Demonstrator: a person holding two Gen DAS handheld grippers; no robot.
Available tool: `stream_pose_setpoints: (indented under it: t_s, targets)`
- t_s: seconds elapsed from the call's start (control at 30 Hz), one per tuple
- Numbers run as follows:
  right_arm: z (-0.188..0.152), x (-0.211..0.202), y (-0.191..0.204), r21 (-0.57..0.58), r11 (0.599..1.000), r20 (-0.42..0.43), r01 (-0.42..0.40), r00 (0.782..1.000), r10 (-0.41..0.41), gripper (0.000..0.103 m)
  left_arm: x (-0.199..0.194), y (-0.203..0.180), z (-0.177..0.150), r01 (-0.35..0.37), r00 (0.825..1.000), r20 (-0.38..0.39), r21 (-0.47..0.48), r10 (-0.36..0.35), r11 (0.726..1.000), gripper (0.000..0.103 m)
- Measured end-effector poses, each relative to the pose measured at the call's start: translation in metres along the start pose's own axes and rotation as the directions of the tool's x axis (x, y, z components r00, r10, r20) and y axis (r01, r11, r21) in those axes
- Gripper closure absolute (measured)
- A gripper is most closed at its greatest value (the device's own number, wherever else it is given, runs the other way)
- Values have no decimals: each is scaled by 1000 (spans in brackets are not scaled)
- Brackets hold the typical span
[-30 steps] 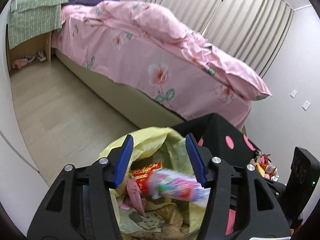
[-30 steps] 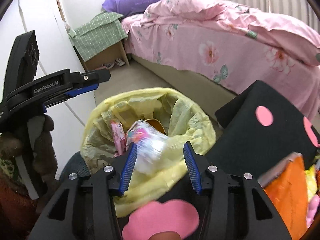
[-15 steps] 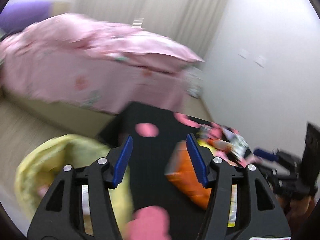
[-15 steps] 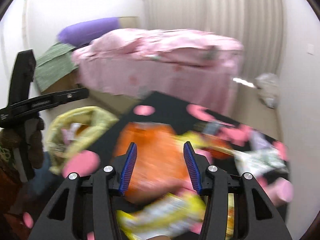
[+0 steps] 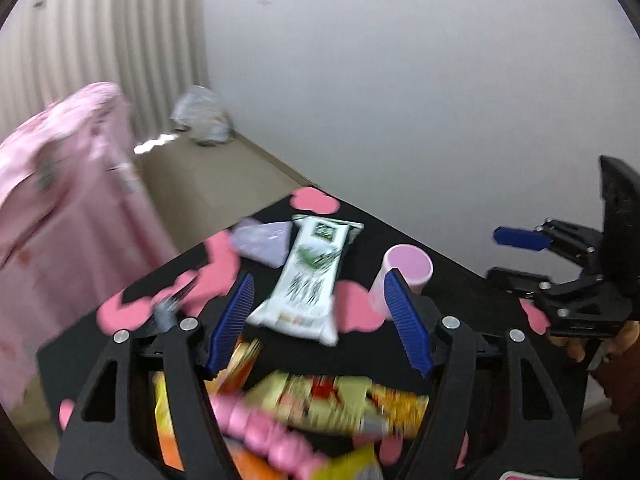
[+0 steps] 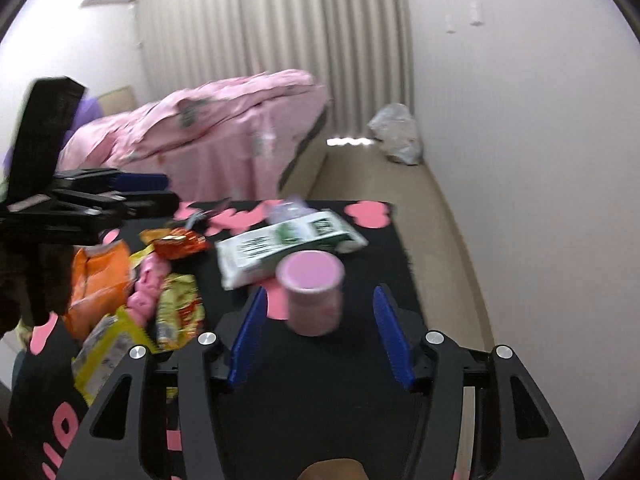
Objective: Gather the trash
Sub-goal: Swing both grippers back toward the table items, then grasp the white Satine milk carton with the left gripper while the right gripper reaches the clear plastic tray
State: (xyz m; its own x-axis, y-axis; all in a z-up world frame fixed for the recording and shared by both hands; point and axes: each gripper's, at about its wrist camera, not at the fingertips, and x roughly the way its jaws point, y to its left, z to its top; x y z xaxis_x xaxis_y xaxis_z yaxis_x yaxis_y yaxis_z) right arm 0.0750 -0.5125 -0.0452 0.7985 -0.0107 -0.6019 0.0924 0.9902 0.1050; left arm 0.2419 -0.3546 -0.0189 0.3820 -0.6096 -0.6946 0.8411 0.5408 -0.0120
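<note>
Black table (image 6: 400, 248) with pink spots, near a pink bed (image 6: 224, 136) and curtains (image 6: 280, 20). Both claws, left gripper (image 5: 320, 316) and right gripper (image 6: 318, 336), opening, nothing clamped. Near wrappers (image 5: 320, 404) blurred.

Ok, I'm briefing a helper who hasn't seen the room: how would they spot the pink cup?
Find the black table with pink blotches at the foot of the pink bed. The pink cup stands upright near the table's right side, just in front of the white-and-green packet. It is the only upright thing among flat wrappers.
</note>
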Motion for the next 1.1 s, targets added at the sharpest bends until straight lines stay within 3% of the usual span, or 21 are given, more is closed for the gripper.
stream_pose_setpoints:
  t_s: [0.1,0.23,0.4,0.5,0.67,0.7,0.77,0.9,1.1]
  targets:
    - [-6,-2,-21,42,999,11,16,1000,-16,51,43,-6,14,38,994,-105,87,-28,996,39]
    - [-14,-4,-43,84,996,25,12,1000,-14,51,90,-2,19,39,975,-224,145,-6,989,39]
    - [-20,2,-59,98,995,18,21,1000,-23,51,124,16,13,77,950,-309,64,-54,995,39]
    - [-21,5,-64,112,994,16,20,1000,-22,51,137,17,9,51,941,-337,49,-31,997,39]
    - [-22,9,-64,138,990,17,7,1000,-10,51,157,23,-2,37,899,-435,-39,-50,999,44]
    - [-22,10,-63,137,991,16,6,1000,-8,51,153,23,-3,18,904,-425,-45,-36,999,50]
    - [-19,10,-60,135,991,17,4,1000,-7,50,144,24,-5,-2,910,-413,-72,-28,997,50]
    - [-11,6,-53,123,992,39,-10,999,5,45,92,35,-4,1,953,-299,-179,-55,984,50]
    - [23,12,-18,43,996,76,-76,994,72,41,-11,45,-32,-98,984,-169,-302,48,948,50]
